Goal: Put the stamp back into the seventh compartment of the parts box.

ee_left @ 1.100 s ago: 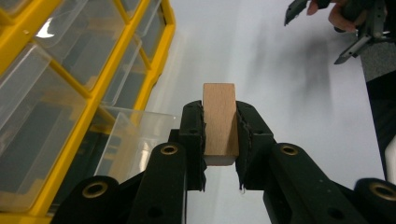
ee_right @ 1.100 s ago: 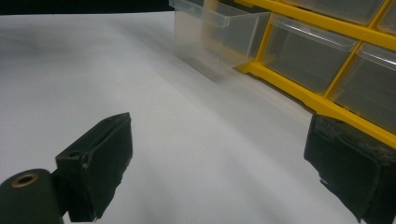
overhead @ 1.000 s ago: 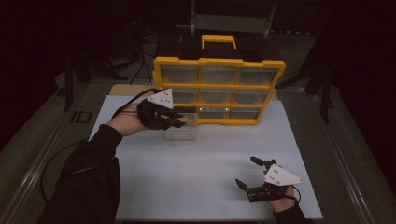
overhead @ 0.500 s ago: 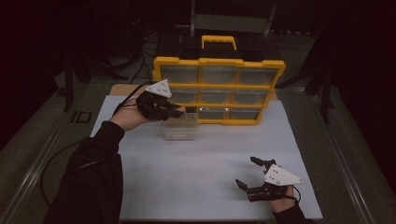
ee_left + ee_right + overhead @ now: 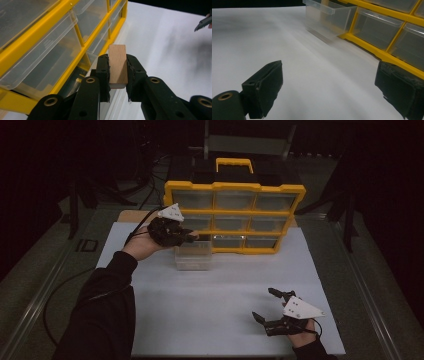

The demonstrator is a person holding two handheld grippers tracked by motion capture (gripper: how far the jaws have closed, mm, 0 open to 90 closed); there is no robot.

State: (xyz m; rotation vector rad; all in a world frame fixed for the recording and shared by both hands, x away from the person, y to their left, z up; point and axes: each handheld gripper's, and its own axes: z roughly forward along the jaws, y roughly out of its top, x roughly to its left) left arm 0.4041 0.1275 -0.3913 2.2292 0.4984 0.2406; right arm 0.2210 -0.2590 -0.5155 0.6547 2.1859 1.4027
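Left gripper view: left gripper (image 5: 118, 75) clenched on wooden block (image 5: 117, 65), held above pulled-out clear drawer (image 5: 193, 257) near yellow organizer (image 5: 235, 210). Right gripper (image 5: 272, 307) released, resting near right on white table (image 5: 215, 295).

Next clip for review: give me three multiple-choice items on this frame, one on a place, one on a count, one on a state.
1. Where is the pulled-out clear plastic drawer?
A. bottom-left of the yellow organiser cabinet
B. top-right of it
C. beside the right tongs

2. How many drawer columns does the yellow organiser cabinet have?
A. two
B. three
C. five

3. What state are the left tongs in?
A. open, empty
B. shut on a small light wooden block
C. shut on a drawer

Key: 1 A, the high view shows it jutting out at the bottom-left corner; 2 B, each row counts three; 3 B, the small light wooden block sits pinched between both pads.
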